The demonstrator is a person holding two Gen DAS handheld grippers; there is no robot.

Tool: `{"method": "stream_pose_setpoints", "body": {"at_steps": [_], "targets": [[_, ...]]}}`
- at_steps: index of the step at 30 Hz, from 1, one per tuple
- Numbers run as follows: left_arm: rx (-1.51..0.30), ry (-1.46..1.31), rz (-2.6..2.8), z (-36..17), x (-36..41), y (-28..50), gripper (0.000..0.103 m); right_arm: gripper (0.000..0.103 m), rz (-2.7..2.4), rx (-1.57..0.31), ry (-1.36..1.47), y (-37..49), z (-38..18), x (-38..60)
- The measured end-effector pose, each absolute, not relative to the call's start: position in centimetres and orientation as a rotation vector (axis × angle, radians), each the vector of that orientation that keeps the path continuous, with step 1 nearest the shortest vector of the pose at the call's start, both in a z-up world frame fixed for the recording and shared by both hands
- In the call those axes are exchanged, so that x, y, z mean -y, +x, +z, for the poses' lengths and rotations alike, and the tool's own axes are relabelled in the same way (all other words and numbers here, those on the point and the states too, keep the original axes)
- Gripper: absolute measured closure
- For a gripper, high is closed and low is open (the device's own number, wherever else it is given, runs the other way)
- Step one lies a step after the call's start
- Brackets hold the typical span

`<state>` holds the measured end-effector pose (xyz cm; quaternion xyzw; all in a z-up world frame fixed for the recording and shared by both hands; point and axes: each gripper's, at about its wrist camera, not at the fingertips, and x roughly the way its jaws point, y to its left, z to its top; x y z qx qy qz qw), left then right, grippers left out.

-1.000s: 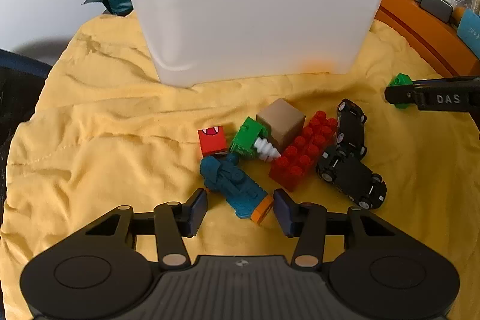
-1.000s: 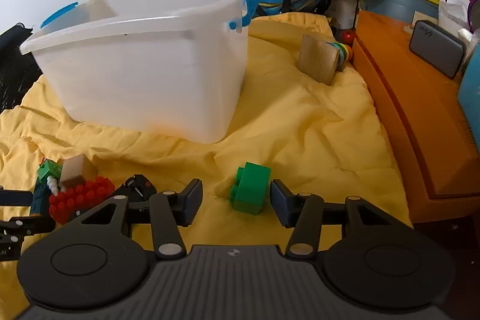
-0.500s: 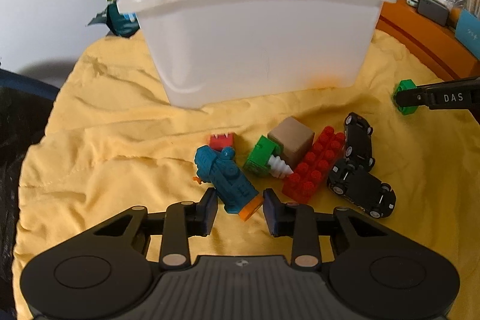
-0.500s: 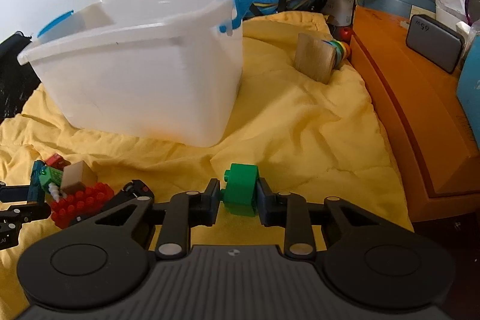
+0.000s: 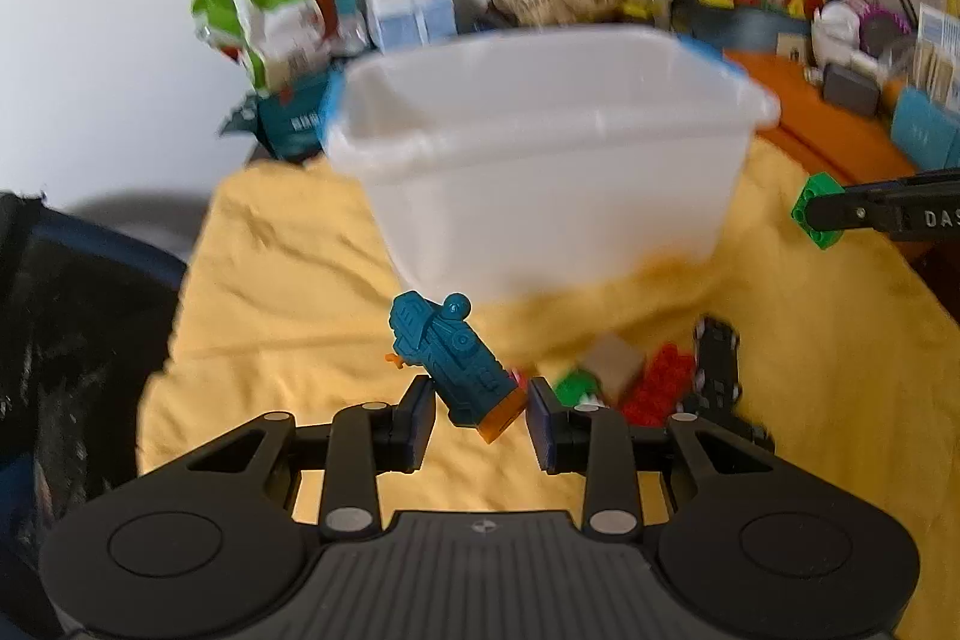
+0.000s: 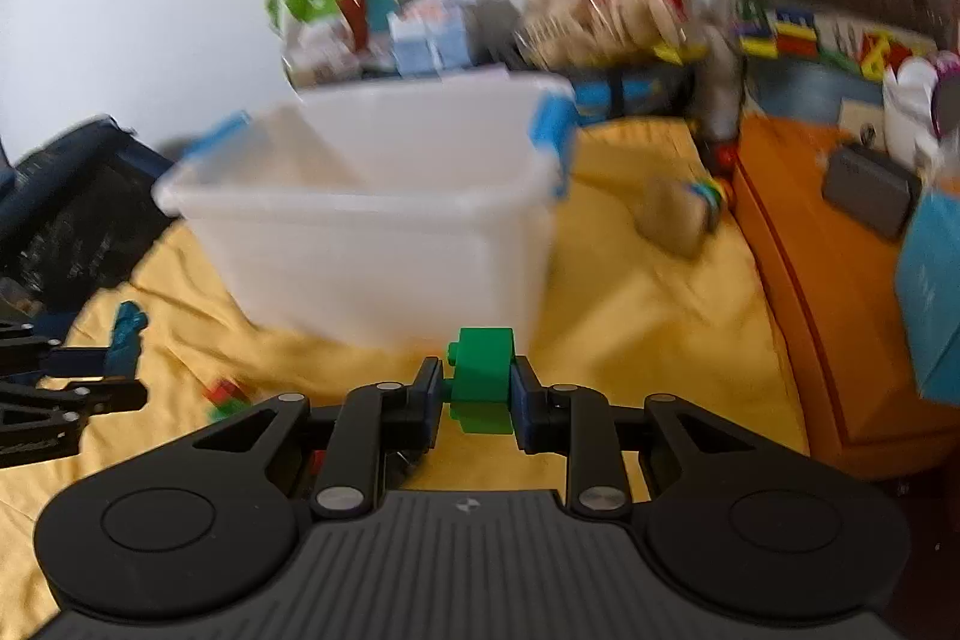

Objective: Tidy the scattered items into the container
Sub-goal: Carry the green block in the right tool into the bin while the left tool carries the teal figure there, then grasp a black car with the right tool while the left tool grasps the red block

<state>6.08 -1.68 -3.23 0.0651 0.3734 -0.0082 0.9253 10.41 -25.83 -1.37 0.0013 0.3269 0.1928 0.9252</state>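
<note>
Both grippers carried toys toward the tub (image 5: 552,172), mid-transfer. L gripper (image 5: 480,415) had its jaws closed on the teal toy (image 5: 453,358), clear of the cloth (image 5: 288,292), long axis tilted, orange end at the jaws, round end toward the tub. R gripper (image 6: 477,394) pinched a green block (image 6: 482,379). Next, probably: up over the rim, w/ release inside.

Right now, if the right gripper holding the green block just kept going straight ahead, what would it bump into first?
Most likely the near wall of the white bin, directly ahead of the right gripper and its green block; blur makes depth uncertain.
</note>
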Motion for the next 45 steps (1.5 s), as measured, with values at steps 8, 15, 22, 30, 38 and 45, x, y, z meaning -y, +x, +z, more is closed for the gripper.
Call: {"method": "stream_pose_setpoints", "body": {"at_steps": [8,15,22,30,38,45], "targets": [[-0.680,0.121,-0.017,3.6,0.4,7.9,0.066,0.077,0.460,-0.557,-0.011,11.4,4.0,24.0],[-0.628,0.116,-0.018,7.7,-0.7,12.7,0.066,0.077,0.494,-0.500,-0.032,15.8,7.7,22.3],[-0.661,0.083,-0.021,8.8,-1.3,17.8,0.066,0.077,0.491,-0.580,-0.025,20.5,8.3,20.7],[-0.787,0.108,-0.003,7.0,-1.0,22.8,0.043,0.055,0.453,-0.681,-0.027,23.3,6.3,20.1],[-0.744,0.173,0.014,5.6,-1.4,20.2,0.041,0.038,0.467,-0.664,-0.025,21.7,5.9,20.9],[-0.748,0.151,-0.012,1.1,-1.9,12.7,0.037,0.038,0.535,-0.675,-0.067,14.1,2.9,21.9]]}}
